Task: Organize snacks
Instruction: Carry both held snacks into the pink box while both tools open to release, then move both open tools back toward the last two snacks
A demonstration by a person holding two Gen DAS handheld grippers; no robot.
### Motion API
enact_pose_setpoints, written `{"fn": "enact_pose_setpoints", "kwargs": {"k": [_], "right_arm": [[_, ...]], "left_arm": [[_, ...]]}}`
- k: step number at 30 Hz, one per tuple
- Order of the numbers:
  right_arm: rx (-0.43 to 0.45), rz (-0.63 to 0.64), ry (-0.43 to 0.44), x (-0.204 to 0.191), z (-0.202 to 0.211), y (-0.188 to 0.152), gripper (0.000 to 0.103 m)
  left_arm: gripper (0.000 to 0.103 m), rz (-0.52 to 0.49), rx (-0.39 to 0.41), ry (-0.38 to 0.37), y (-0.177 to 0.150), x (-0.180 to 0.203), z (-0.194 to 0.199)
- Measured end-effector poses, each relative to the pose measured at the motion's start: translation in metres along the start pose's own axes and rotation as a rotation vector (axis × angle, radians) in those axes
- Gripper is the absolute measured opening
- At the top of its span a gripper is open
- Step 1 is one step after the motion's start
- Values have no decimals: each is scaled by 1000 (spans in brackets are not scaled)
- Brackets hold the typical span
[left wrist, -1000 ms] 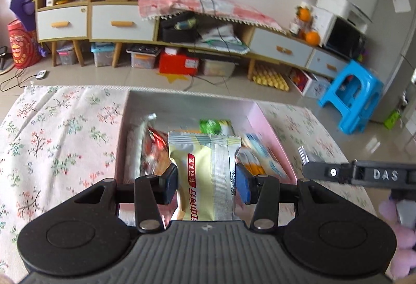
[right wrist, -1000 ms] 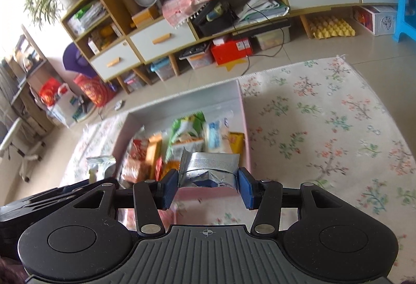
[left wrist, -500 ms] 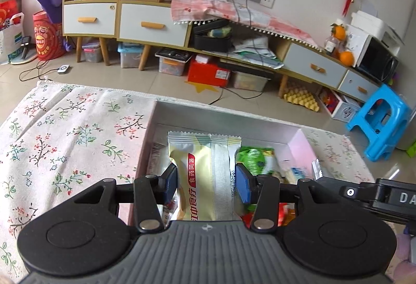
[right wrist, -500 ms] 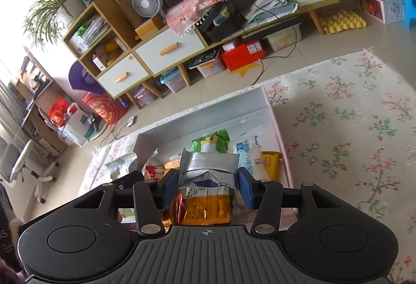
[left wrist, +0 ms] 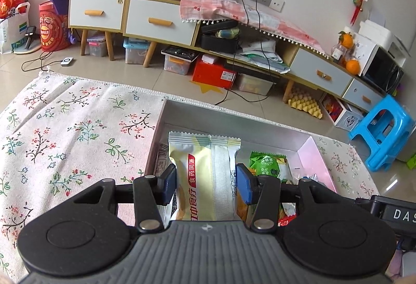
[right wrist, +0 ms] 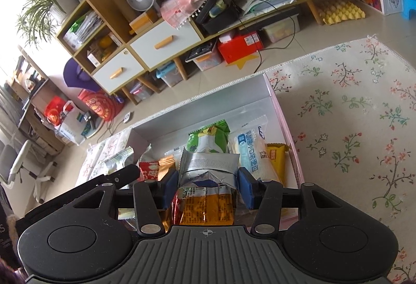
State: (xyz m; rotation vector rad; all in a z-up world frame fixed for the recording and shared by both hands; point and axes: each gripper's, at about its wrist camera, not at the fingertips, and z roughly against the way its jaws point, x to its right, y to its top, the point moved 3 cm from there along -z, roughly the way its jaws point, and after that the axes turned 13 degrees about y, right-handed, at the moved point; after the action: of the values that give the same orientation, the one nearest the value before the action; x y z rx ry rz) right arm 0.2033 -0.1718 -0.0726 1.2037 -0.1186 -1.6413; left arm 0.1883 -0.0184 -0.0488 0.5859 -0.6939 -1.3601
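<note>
- While poised over the pink box, the left gripper clenched a cream packet.
- Right gripper apparently pinched a silver-orange packet.

Floral cloth under snack box

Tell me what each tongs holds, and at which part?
Left tongs: yellow snack packet, by its long side edges. Right tongs: orange-and-silver packet, by its sides.
</note>
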Motion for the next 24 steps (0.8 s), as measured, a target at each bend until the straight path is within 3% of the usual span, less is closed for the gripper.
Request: {"fn": "enact_pose_setpoints", "kwargs": {"k": [6,9,20,24], "right_arm": [[14,3,-1,-2,3,2,53],[24,-27,6,2,7,5,72],[18,5,-13,-5,33,9,87],[12,20,-45,-6,47,8,91]], "left_arm": [[48,-30,22,10,1,4,3],[63,-52,46,20,2,6,8],[97,-105,29,0,0,9,26],[101,-112,16,-11,-2,4,37]]}}
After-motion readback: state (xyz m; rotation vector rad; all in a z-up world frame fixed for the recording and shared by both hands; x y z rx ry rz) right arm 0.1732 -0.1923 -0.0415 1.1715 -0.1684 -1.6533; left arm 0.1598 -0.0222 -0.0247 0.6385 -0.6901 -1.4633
